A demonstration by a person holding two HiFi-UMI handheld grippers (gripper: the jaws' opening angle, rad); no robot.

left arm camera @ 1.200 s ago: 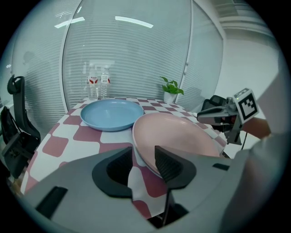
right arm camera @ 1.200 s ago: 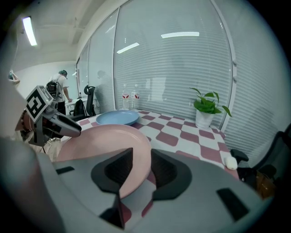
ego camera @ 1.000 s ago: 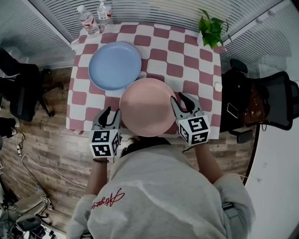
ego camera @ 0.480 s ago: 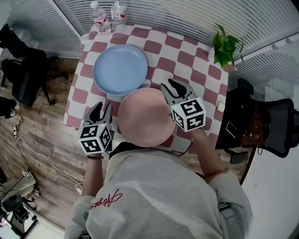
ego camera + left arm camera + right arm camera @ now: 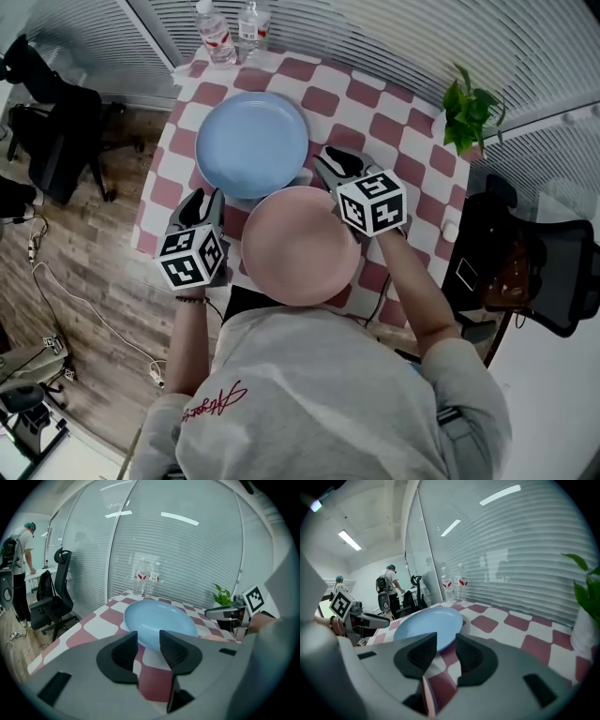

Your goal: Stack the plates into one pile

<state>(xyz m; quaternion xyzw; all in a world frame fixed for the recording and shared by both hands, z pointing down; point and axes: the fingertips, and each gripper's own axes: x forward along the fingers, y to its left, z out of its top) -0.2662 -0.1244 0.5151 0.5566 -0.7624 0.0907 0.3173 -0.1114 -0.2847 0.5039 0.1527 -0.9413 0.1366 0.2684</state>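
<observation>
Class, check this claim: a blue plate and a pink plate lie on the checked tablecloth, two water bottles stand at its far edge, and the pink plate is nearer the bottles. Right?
Wrong on one point: the blue plate is the one nearer the water bottles, and the pink plate lies nearer the person. The head view shows it. The rest stands.

Smooth matt blue plate [image 5: 251, 143], matt pink plate [image 5: 298, 246], wood flr [image 5: 94, 281]
</observation>
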